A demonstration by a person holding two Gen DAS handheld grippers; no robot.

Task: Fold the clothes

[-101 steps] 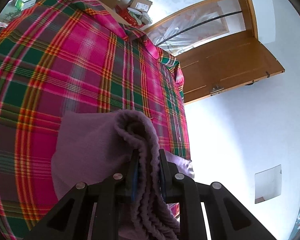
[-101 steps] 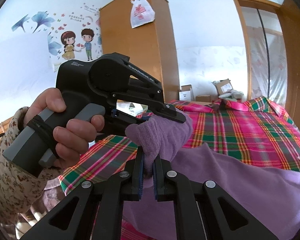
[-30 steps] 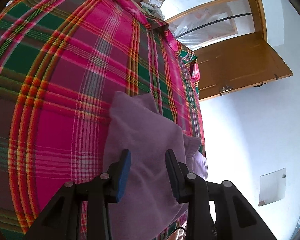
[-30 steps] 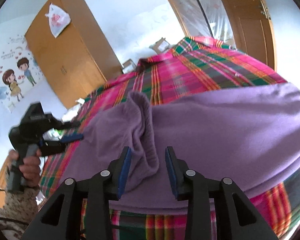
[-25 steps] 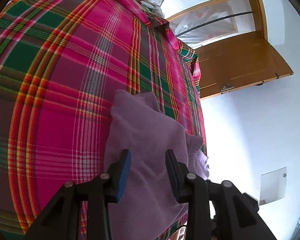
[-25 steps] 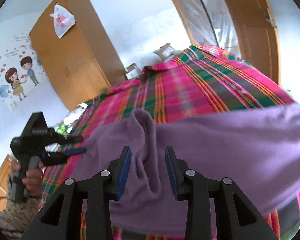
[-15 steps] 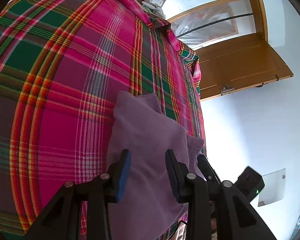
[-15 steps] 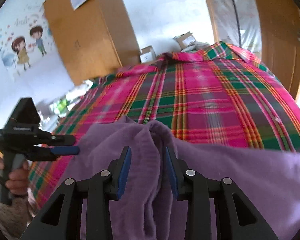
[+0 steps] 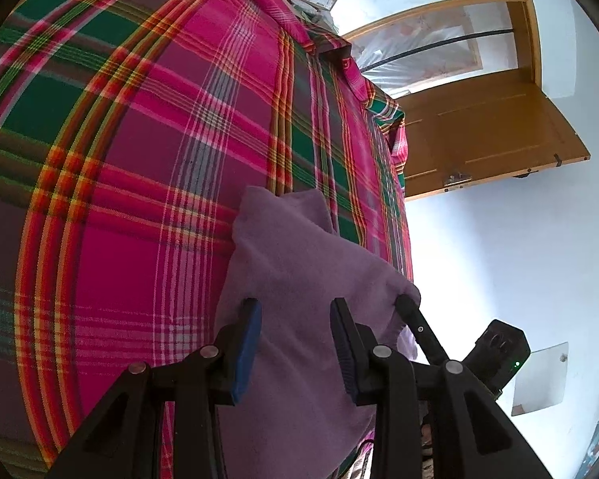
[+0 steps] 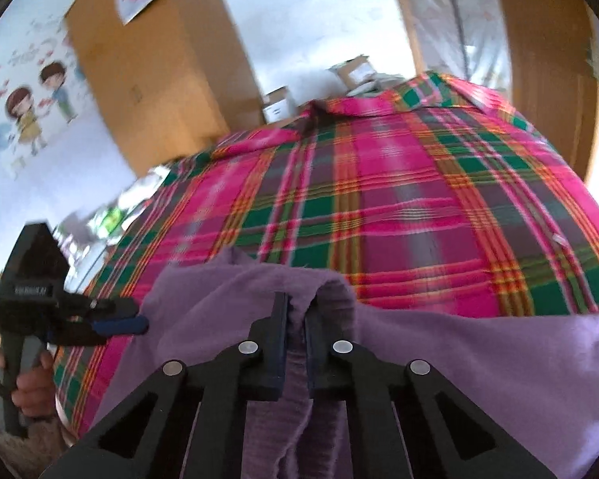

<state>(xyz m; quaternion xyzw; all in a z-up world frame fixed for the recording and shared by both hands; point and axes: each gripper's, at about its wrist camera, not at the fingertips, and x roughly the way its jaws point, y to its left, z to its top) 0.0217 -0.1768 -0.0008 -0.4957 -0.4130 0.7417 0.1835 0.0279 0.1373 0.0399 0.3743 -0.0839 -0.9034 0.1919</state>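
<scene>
Partly hidden: purple garment's (image 10: 459,359) pinched fold.

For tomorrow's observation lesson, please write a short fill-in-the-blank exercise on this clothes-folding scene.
1. The purple garment lies on a bed cover with a ____ pattern.
2. The right gripper is ____ on a fold of the garment.
3. The left gripper has its fingers ____.
4. The wooden door stands ____.

Missing words: plaid; shut; open; open

The left gripper (image 9: 295,319) no longer pinches the purple garment (image 9: 299,263); its jaws stand apart above it. The right gripper (image 10: 295,319) is clamped on a ribbed fold again after opening a moment ago.
</scene>
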